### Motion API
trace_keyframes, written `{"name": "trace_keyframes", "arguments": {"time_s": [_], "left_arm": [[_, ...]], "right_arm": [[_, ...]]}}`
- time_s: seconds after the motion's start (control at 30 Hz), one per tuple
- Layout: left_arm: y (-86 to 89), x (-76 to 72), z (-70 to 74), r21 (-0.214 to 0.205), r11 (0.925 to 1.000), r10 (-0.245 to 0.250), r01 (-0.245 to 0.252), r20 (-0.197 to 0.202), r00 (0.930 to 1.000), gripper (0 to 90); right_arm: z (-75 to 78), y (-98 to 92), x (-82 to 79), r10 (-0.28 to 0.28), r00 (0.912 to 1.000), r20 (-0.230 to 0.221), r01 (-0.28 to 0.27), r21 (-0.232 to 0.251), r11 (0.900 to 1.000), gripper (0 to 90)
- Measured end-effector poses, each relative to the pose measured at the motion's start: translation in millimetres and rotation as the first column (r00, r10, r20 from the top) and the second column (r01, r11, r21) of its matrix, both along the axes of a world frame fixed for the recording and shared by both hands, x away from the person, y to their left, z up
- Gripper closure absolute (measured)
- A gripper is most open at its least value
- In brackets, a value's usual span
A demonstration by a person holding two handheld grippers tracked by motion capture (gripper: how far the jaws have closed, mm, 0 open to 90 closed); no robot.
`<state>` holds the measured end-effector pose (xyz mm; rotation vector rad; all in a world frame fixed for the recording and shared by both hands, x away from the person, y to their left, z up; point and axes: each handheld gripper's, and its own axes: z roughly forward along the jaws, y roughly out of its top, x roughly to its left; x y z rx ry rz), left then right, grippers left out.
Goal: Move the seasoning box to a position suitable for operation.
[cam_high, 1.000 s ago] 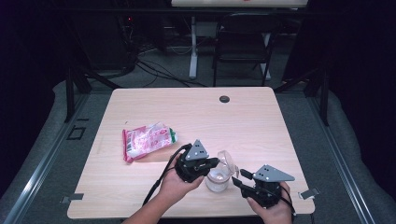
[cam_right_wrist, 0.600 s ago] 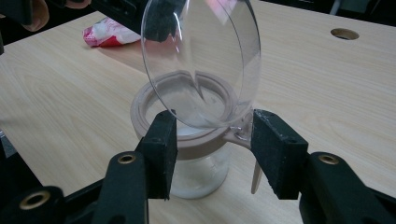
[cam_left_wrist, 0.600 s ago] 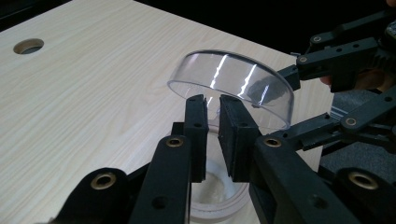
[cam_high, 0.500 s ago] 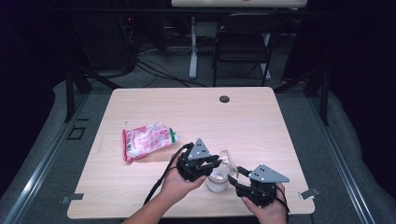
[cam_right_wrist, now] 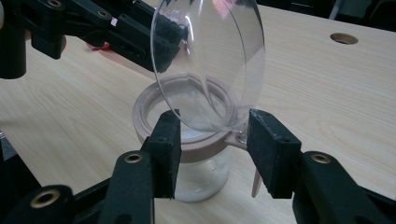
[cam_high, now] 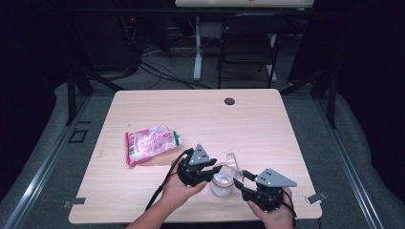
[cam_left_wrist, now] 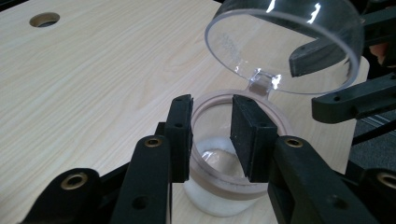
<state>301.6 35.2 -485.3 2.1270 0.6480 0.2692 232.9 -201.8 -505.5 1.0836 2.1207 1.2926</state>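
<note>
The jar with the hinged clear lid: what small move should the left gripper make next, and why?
Probably draw the left gripper back off the rim. Its jaws have just been opening and now straddle the near rim of the jar with a visible gap, no longer pinching it. The clear lid already stands open on its hinge, and the right gripper brackets the jar's collar near the hinge, so the jar seems steadied.

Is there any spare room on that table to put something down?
Plenty: the whole far half, between the red packet and the round hole, is bare wood, and so is the near left corner. It is crowded at the near edge, where both grippers meet around the open jar.
</note>
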Motion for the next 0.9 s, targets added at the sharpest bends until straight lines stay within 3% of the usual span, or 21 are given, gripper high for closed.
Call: {"name": "trace_keyframes", "arguments": {"time_s": [0.43, 0.9], "left_arm": [[-1.8, 5.0, -17.4, 0.013, 0.9993, 0.037, -0.036, -0.026, 0.999, 66.0], [-2.8, 5.6, -23.9, 0.02, 0.9994, 0.03, -0.029, -0.044, 0.9986, 70.0]], "right_arm": [[0.4, -1.7, -0.7, -0.004, 0.9999, 0.009, 0.004, -0.001, 1.0, 58.3], [0.2, -3.8, -1.0, -0.008, 0.9999, 0.011, 0.008, 0.005, 1.0, 60.4]]}}
